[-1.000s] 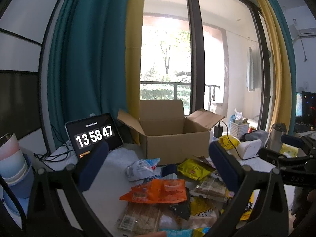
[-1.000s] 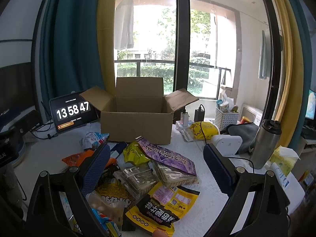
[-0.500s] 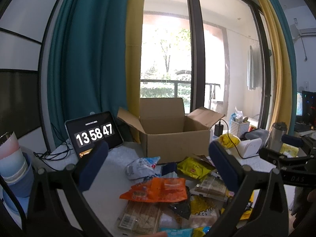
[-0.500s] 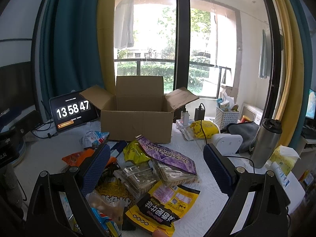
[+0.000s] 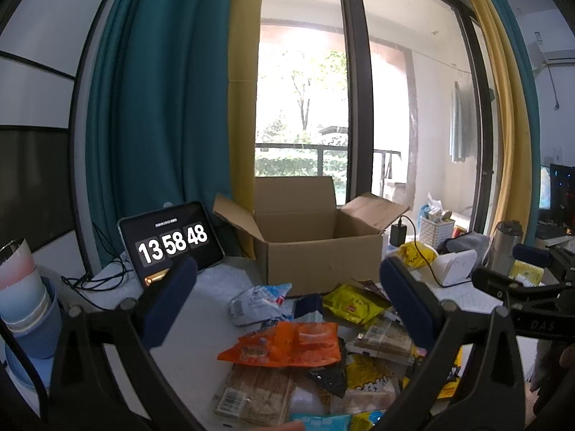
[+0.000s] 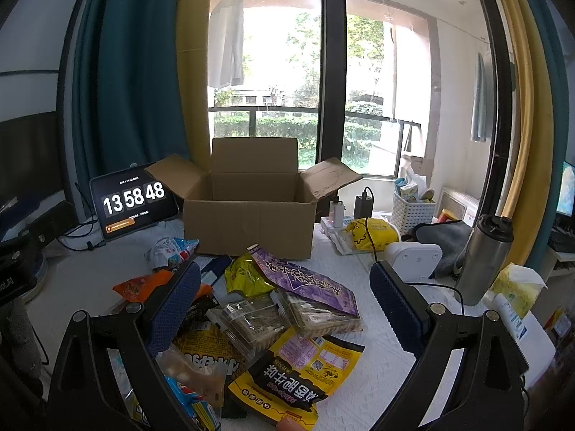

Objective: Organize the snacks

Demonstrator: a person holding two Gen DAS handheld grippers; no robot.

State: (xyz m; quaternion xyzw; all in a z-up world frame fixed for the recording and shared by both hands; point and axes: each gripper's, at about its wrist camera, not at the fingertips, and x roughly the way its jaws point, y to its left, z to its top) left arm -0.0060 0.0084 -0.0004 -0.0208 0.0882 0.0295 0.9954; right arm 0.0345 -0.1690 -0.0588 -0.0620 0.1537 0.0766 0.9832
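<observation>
Almost nothing has shifted over the last second: my left gripper [image 5: 287, 298] and my right gripper [image 6: 284, 300] have held their places above the snack pile, each with its fingers spread wide and nothing between them, and the only real change is the tablet clock [image 6: 133, 198] ticking from 47 to 48. I take that to mean the sorting has not begun and I am picking a first packet. Nearest under my right fingers lies the yellow-and-black packet [image 6: 296, 377], overlapping the clear-wrapped biscuit packs [image 6: 251, 319] just ahead of it, with the purple bag [image 6: 305, 282] lying across them farther on. Under my left fingers sits the orange packet [image 5: 284, 344], on top of a tan cracker pack [image 5: 255, 391] that is closer to me, and beyond it the white-and-blue bag [image 5: 257, 303] and a yellow bag [image 5: 352, 303] off toward my right finger. Past the whole heap, straight ahead of both pairs of fingers, the cardboard box [image 6: 248, 215] stands on the worktop [image 6: 377, 355] with its flaps open (I cannot see its floor, so I cannot say whether anything is inside). Every snack I can see is outside the box, so the orange packet looks the easiest first grab, lying topmost and unpinned.
</observation>
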